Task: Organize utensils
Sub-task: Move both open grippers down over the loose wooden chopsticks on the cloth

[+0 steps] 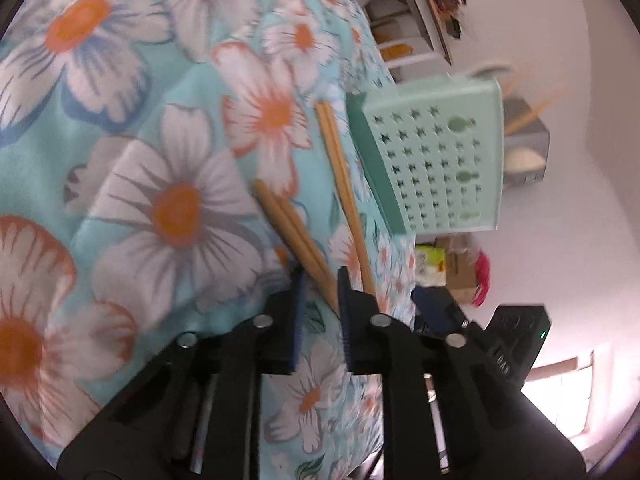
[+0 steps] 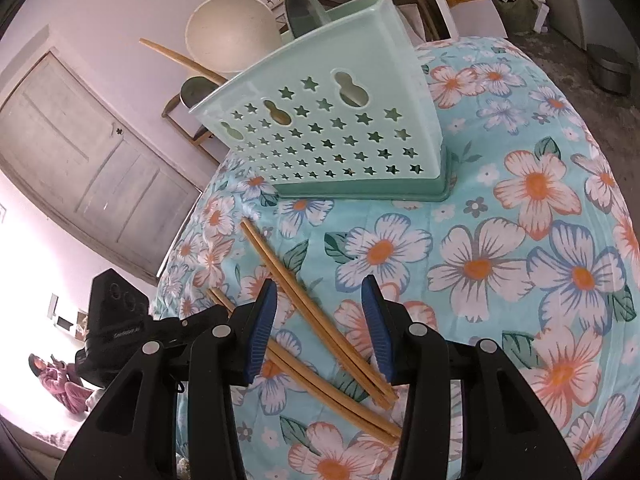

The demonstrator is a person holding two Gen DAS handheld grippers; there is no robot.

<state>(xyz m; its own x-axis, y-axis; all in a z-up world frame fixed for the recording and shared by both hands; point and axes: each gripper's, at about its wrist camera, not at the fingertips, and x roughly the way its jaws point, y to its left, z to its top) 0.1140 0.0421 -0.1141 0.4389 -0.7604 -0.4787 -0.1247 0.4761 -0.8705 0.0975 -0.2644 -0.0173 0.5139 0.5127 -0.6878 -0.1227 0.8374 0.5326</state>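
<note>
Two pairs of wooden chopsticks lie crossed on the floral tablecloth. In the right wrist view the longer pair (image 2: 316,304) runs between my right gripper's (image 2: 320,312) open blue pads, and the second pair (image 2: 320,384) lies under it. The mint green utensil holder (image 2: 328,128) with star holes stands behind them, with a chopstick (image 2: 180,58) sticking out of it. In the left wrist view my left gripper (image 1: 320,280) is open with a narrow gap around the ends of one pair (image 1: 296,236); the other pair (image 1: 344,188) lies beside the holder (image 1: 436,160).
The floral tablecloth (image 2: 520,280) covers the table. A cream bowl (image 2: 232,28) and a green ladle (image 2: 304,8) rise from the holder. A black device (image 2: 116,316) sits off the table's left edge. A door (image 2: 88,156) and shelves stand beyond.
</note>
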